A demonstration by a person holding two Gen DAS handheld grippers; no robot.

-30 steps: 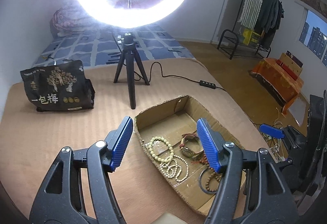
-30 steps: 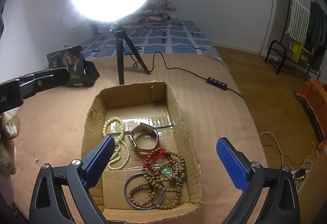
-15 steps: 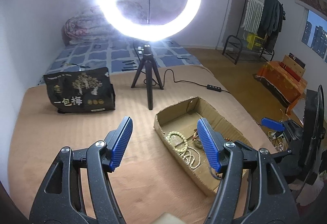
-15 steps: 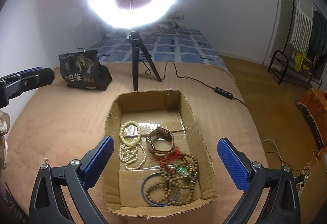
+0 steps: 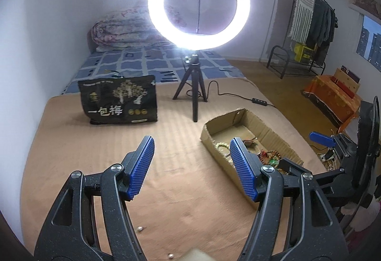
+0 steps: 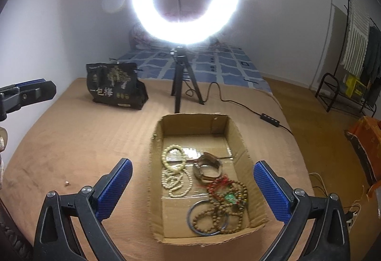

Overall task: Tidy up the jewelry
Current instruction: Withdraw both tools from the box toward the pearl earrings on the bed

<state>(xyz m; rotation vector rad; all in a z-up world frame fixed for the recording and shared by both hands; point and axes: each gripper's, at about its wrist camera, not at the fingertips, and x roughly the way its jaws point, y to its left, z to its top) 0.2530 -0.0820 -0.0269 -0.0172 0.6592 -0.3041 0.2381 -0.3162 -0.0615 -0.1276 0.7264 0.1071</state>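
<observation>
An open cardboard box (image 6: 240, 139) sits on the tan table and holds jewelry: pale bead bracelets (image 6: 172, 157), a brown leather band (image 6: 208, 166), a red cord with a green pendant (image 6: 229, 196), brown wooden beads (image 6: 209, 218) and a blue bangle (image 6: 190, 213). My right gripper (image 6: 193, 177) is open and empty, held above the box's near end. My left gripper (image 5: 191, 153) is open and empty over bare table, left of the box (image 5: 269, 127). Its right finger hides part of the jewelry.
A lit ring light on a black tripod (image 6: 178, 84) stands behind the box, with its cable and switch (image 6: 270, 119) trailing right. A black printed bag (image 5: 119, 100) stands at the back left. Small loose beads (image 5: 140, 228) lie on the table, one in the right wrist view (image 6: 67, 182).
Both grippers have pulled back and up from the box, so it looks smaller and farther. The left gripper has swung left, away from the box. Both stayed open.
</observation>
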